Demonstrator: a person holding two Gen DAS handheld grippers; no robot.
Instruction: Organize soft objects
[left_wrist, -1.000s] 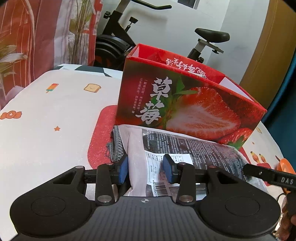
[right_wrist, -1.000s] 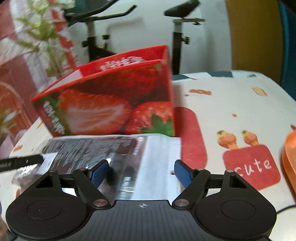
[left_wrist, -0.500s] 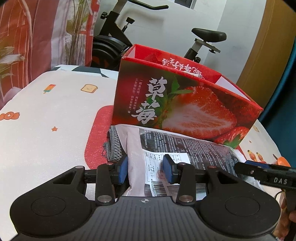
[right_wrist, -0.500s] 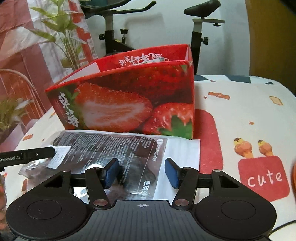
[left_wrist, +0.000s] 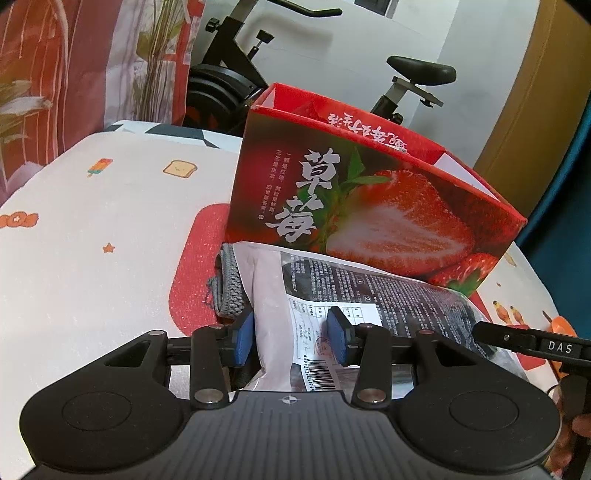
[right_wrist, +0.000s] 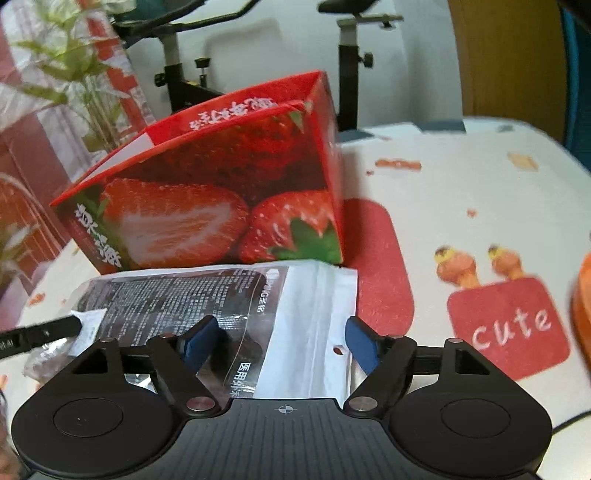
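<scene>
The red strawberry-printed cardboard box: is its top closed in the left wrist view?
No, the red strawberry-printed cardboard box is open at the top, and its inner red wall with white characters shows above the front rim.

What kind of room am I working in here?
Most likely a room in a home: an exercise bike stands behind a table with a cartoon-print tablecloth, beside a floral curtain. A strawberry box sits on the table.
</scene>
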